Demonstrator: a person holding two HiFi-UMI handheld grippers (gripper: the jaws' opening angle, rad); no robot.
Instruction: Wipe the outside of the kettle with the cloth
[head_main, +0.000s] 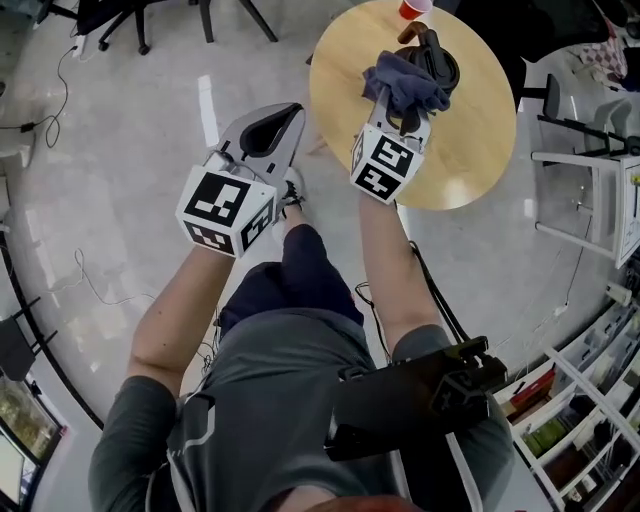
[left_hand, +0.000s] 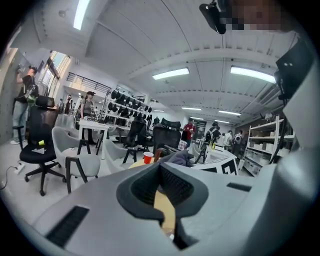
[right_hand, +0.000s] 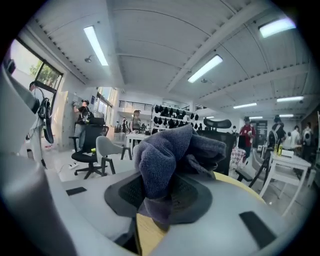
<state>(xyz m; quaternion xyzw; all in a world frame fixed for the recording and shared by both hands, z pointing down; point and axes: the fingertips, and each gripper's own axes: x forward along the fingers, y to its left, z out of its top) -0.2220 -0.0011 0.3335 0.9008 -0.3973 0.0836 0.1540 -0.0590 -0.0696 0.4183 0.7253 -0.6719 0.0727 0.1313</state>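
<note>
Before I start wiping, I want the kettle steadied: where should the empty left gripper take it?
Likely the handle: it stands clear above the black kettle, a slim part the jaws can close around. Bring the left gripper in from its own side; the right gripper, shut on the cloth, crowds the near side. Open the left jaws first; they are together now.

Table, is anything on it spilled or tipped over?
No, nothing stands out. The kettle and the red cup stand upright on the table, with no spill. The cloth is just bunched in the right gripper.
</note>
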